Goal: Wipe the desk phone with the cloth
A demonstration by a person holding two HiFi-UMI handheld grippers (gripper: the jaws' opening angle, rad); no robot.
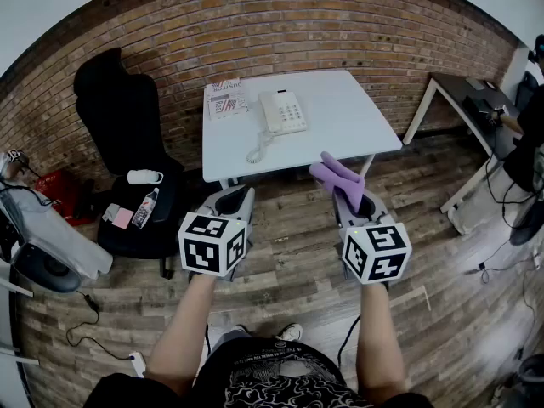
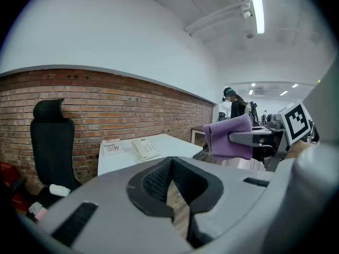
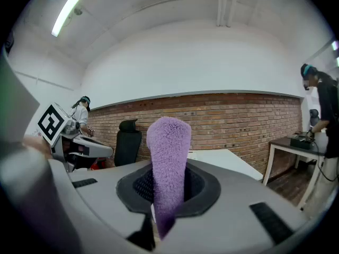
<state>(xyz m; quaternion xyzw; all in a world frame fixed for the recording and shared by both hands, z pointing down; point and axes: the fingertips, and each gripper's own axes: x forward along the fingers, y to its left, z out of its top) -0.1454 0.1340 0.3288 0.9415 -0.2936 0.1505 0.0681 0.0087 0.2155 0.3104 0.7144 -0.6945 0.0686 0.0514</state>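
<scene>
A white desk phone (image 1: 283,110) with a coiled cord lies on the white table (image 1: 340,134) ahead; the left gripper view shows the phone (image 2: 144,148) small and far. My right gripper (image 1: 350,196) is shut on a purple cloth (image 1: 337,175), which sticks up out of its jaws (image 3: 168,163). It hovers in front of the table's near edge, short of the phone. My left gripper (image 1: 232,200) is shut with nothing in it, level with the right one, also short of the table.
A printed leaflet (image 1: 225,98) lies on the table's far left corner. A black office chair (image 1: 127,143) carrying a bottle and small items stands left of the table. A second desk (image 1: 476,100) and a person are at the right. Cables trail over the wooden floor.
</scene>
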